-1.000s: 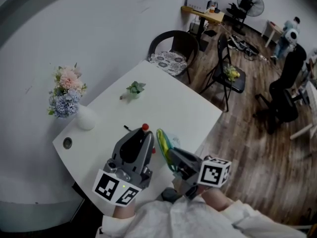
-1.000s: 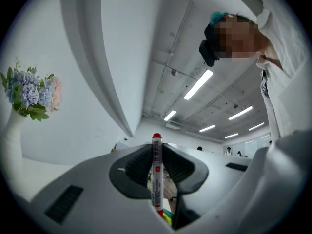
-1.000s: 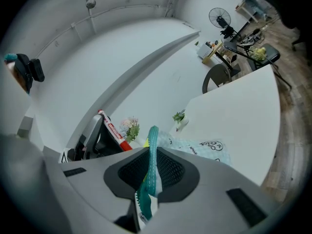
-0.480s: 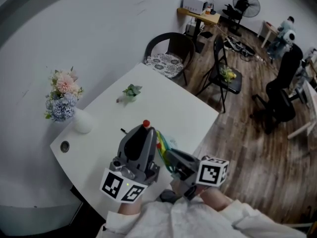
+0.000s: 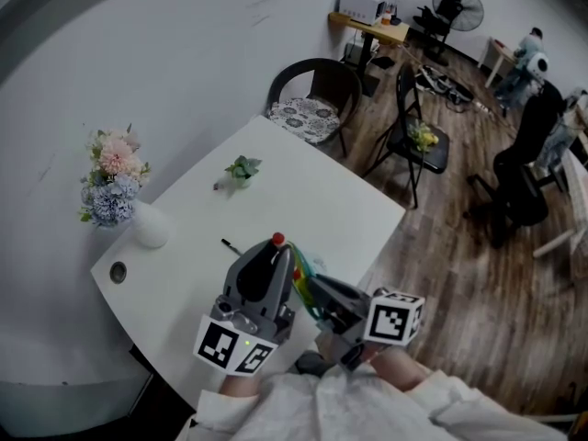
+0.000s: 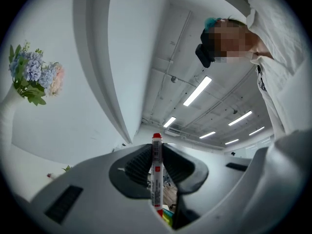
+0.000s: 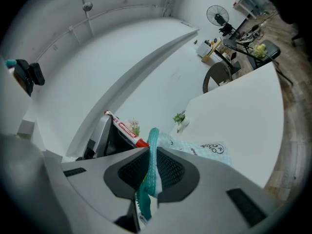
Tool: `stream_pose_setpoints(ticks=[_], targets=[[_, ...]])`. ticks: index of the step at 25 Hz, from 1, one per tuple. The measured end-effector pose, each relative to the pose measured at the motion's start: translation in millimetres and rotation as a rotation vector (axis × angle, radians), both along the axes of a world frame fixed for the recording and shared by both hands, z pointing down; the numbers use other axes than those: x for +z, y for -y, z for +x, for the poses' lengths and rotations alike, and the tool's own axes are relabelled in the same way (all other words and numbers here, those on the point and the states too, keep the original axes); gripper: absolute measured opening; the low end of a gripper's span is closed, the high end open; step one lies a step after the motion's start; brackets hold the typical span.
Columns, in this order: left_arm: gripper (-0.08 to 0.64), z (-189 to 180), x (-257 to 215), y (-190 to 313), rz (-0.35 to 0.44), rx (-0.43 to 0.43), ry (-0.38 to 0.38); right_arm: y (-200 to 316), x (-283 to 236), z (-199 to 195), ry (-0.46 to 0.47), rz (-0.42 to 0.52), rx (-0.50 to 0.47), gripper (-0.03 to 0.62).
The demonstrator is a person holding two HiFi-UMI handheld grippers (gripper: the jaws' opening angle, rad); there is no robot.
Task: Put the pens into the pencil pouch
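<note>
My left gripper is shut on a white marker with a red cap, which stands upright between the jaws in the left gripper view. Just to its right, my right gripper is shut on the teal zip edge of the pencil pouch. In the right gripper view the edge is pinched between the jaws and the pale patterned pouch body lies beyond on the table. The marker's lower end reaches the pouch mouth. A black pen lies on the white table.
A white vase of flowers stands at the table's left end beside a round hole. A small potted plant sits at the far side. Two chairs stand beyond the table, on a wooden floor.
My left gripper has moved right and a little down with the marker, closer to the pouch mouth. The right gripper has held still with the pouch edge.
</note>
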State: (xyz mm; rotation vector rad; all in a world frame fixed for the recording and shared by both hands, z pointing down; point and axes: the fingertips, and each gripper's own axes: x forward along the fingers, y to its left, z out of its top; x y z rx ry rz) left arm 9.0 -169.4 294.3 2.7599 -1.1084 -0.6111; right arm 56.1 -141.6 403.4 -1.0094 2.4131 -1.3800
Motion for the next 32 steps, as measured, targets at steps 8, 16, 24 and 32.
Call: stream_pose_setpoints(ticks=[8, 16, 24, 32], targets=[[0.069, 14.7, 25.2, -5.2, -0.034, 0.035, 0.134, 2.6, -2.1, 5.0, 0.016, 0.006, 0.004, 0.043], [0.069, 4.7, 31.9, -0.4, -0.064, 0.01, 0.16, 3.8, -0.5, 6.6, 0.021, 0.001, 0.014, 0.043], [0.069, -2.7, 75.5, 7.6, -0.104, 0.029, 0.448, 4.7, -1.2, 3.9, 0.022, 0.002, 0.0, 0.043], [0.069, -23.1, 127.6, 18.8, -0.205, 0.051, 0.661, 12.6, 1.1, 0.1, 0.041, -0.013, -0.012, 0.043]])
